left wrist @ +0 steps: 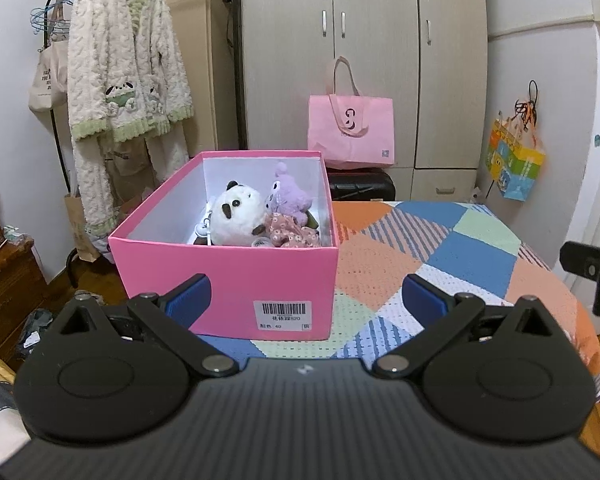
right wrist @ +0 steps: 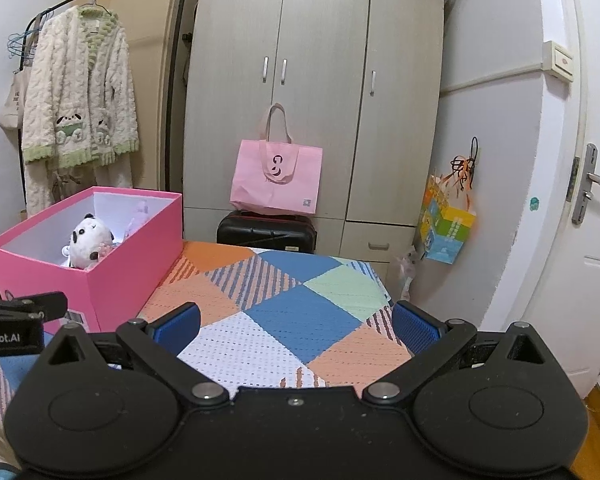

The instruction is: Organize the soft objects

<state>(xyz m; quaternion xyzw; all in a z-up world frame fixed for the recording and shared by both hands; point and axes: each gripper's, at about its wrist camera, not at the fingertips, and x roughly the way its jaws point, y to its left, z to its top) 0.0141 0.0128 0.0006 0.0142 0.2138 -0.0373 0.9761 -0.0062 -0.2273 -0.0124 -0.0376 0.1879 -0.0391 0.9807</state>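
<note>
**Toys boxed, both tongs empty above the quilt**

The patchwork quilt point(right wrist: 300, 320) spreads under and ahead of both tongs, over a surface whose make I cannot tell; no loose soft thing shows on it in either view. The pink box point(left wrist: 228, 276) stands on the quilt just ahead of the left tongs point(left wrist: 306, 300), its near wall filling the gap between the blue pads, and ahead and to the left of the right tongs point(right wrist: 296, 328). It is open-topped, white inside, with a barcode label on the near wall.

Both tongs are spread wide and grip nothing.

Inside the box, towards its far end, lies a round white plush panda point(left wrist: 236, 216) with black ears and eye patches. Touching it on the right is a lilac plush toy point(left wrist: 286, 198) with a pompom on top, sitting against the far wall. In front of that, a piece of pink flowered cloth point(left wrist: 292, 234) is crumpled against the panda. Something small and pale hangs at the panda's left; too small to name.

By my judgement the sorting is close to done, so the step in hand is a check or a tidy. To do it well, bring the left tongs over the near rim from above rather than pushing at the wall, since the light box would likely slide on the quilt. Pinch plush by its bulk, not by an ear, and press the toys low so nothing stands above the rim.
</note>
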